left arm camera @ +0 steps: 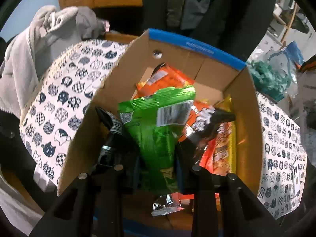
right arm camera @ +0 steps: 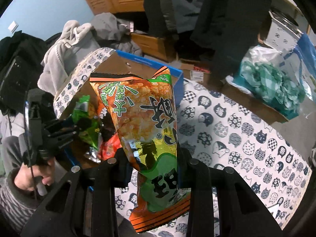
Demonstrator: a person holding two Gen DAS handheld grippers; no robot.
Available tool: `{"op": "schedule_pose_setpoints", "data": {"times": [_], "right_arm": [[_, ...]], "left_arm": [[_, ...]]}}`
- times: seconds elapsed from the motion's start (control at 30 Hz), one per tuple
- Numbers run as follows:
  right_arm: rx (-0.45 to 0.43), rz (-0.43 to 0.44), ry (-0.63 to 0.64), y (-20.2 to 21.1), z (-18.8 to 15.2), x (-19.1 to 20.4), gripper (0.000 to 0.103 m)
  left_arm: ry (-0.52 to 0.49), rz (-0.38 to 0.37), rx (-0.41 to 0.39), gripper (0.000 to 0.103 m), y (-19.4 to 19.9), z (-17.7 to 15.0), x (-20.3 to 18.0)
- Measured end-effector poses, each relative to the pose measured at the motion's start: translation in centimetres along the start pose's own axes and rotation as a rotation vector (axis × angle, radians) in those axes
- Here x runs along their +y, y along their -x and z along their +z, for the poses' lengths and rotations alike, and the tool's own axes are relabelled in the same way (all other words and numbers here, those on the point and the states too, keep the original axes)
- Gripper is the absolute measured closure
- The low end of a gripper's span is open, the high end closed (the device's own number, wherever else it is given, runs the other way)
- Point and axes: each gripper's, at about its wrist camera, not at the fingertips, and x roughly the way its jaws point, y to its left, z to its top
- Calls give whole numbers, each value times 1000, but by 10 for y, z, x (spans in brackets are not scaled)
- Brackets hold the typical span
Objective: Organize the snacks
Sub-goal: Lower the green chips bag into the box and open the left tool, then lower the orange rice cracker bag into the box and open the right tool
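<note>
A cardboard box (left arm camera: 246, 122) with a blue-taped rim sits on a cat-print cloth and holds several snack packets, orange (left arm camera: 167, 75) and red (left arm camera: 219, 152). My left gripper (left arm camera: 157, 169) is shut on a green snack bag (left arm camera: 156, 122) and holds it over the inside of the box. My right gripper (right arm camera: 154, 167) is shut on an orange and green rice-cracker bag (right arm camera: 144, 118), upright, above the cloth just right of the box (right arm camera: 120, 65). The left gripper (right arm camera: 65, 130) with its green bag (right arm camera: 86, 130) shows at the left of the right wrist view.
The cat-print cloth (right arm camera: 237, 130) covers the surface. A grey garment heap (left arm camera: 39, 45) lies at the back left. A box with teal fabric (right arm camera: 272, 86) stands at the back right. Dark coats (right arm camera: 227, 9) hang behind.
</note>
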Motion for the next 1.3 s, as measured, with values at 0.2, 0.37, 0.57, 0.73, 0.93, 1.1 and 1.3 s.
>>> {"op": "schedule_pose_setpoints", "data": {"times": [0.2, 0.37, 0.57, 0.73, 0.93, 1.1, 1.3], "right_arm": [[16, 13, 10, -13, 10, 16, 71], [30, 37, 5, -28, 23, 26, 71], [42, 64, -4, -52, 48, 40, 71], [67, 43, 18, -76, 65, 51, 71], [99, -9, 52, -104, 82, 54, 71], [135, -29, 59, -124, 90, 50, 68], [171, -37, 47, -143, 88, 44, 63]], "left_arm": [[7, -1, -5, 43, 6, 0, 1], [13, -12, -63, 31, 31, 7, 0], [9, -11, -96, 27, 49, 12, 2], [14, 6, -120, 27, 56, 14, 9], [39, 8, -113, 27, 57, 17, 17], [37, 17, -116, 26, 56, 20, 18], [29, 26, -97, 26, 52, 20, 18]]}}
